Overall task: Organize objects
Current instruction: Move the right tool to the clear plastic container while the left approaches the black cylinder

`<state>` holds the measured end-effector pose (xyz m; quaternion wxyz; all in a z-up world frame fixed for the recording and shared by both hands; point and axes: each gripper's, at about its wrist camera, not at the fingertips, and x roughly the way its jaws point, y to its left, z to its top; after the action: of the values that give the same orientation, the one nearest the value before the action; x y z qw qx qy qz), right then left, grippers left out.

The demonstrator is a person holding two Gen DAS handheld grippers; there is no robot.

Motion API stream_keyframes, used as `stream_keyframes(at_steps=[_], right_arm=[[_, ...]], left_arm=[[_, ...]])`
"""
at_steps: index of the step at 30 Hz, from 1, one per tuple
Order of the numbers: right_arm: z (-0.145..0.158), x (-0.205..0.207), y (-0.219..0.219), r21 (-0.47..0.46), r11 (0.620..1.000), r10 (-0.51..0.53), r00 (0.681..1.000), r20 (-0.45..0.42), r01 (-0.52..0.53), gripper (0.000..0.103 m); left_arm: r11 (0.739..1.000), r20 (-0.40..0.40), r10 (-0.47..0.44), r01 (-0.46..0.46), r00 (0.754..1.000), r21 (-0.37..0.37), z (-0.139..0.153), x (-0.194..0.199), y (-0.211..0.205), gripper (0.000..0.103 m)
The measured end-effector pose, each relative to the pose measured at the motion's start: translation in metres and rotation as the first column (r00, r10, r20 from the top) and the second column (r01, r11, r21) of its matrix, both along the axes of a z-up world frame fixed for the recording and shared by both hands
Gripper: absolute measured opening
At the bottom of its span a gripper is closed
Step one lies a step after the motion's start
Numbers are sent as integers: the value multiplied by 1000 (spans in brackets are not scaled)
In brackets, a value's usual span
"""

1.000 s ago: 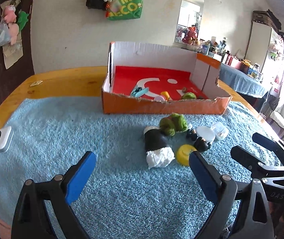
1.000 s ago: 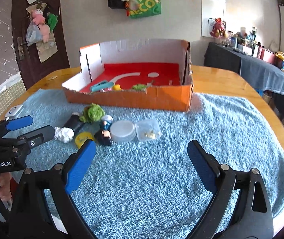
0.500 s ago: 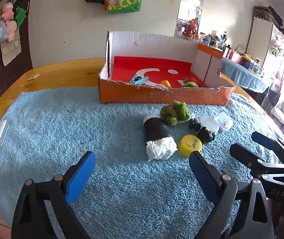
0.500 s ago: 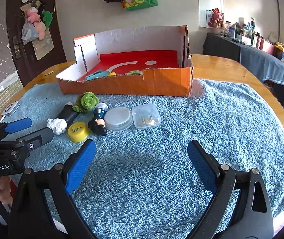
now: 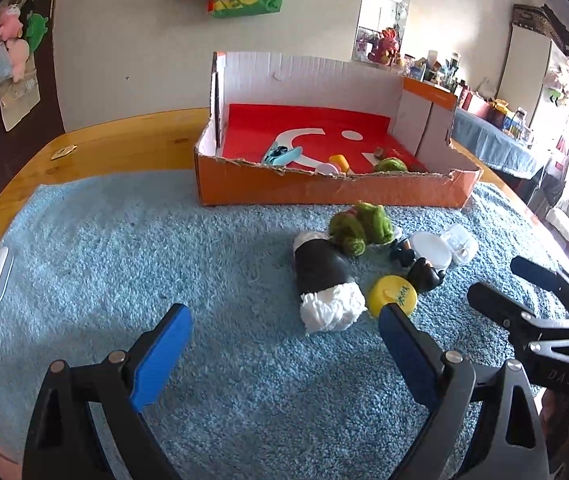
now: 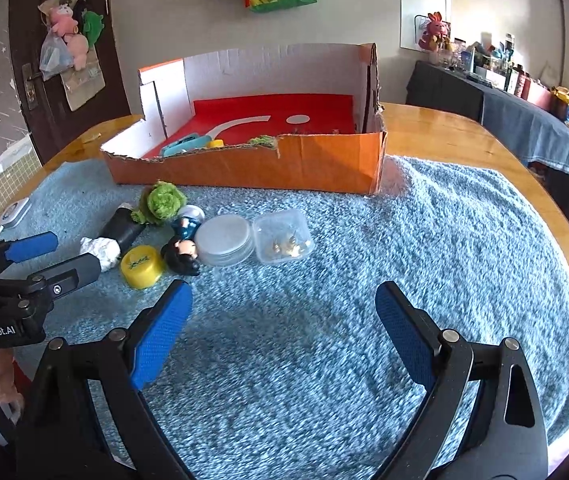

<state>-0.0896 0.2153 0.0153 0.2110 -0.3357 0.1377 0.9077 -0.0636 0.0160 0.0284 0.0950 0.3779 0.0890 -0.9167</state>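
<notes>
Toys lay clustered on the towel (image 6: 424, 240) ahead of both grippers: sock (image 5: 322, 280), yellow cap (image 5: 393, 295) and figurine (image 6: 182, 250). Left gripper (image 5: 280, 356) and right gripper (image 6: 282, 334) gaped wide, holding nothing. Beyond the cluster stood the box (image 6: 252, 164).

left gripper (image 5: 284, 356): jaws wide apart, nothing between, low, level
right gripper (image 6: 284, 332): jaws wide apart, nothing between, low, level
person's hand (image 6: 2, 380): partly visible, gripping left gripper's handle
</notes>
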Motion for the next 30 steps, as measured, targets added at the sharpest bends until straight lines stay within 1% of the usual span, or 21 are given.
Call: stream_keyframes(at_steps=[4, 7, 11, 15, 24, 28, 30], right_arm=[[0, -6, 12, -16, 1000, -1, 999, 37, 2, 94], [-2, -12, 23, -33, 999, 2, 997, 80, 0, 94], [-4, -18, 31, -55, 998, 15, 994, 110, -9, 94], [-4, -24, 35, -41, 999, 22, 990, 142, -17, 94], [-4, -37, 40, -43, 999, 35, 984, 177, -28, 94], [-3, -42, 44, -50, 998, 47, 982, 182, -38, 93], [-3, -43, 45, -54, 998, 54, 982, 180, -45, 91]], left_arm=[[1000, 21, -10, 10, 1000, -10, 1, -8, -2, 96], [1000, 40, -20, 21, 999, -22, 1, -14, -3, 96], [998, 71, -37, 40, 997, -41, 0, -23, -4, 96], [997, 95, -51, 56, 994, -48, -2, -29, -4, 96], [996, 129, -72, 79, 989, -45, -5, -38, -7, 96], [995, 133, -86, 92, 987, -40, -6, -40, -7, 91], [995, 131, -92, 97, 987, -34, -6, -41, -7, 89]])
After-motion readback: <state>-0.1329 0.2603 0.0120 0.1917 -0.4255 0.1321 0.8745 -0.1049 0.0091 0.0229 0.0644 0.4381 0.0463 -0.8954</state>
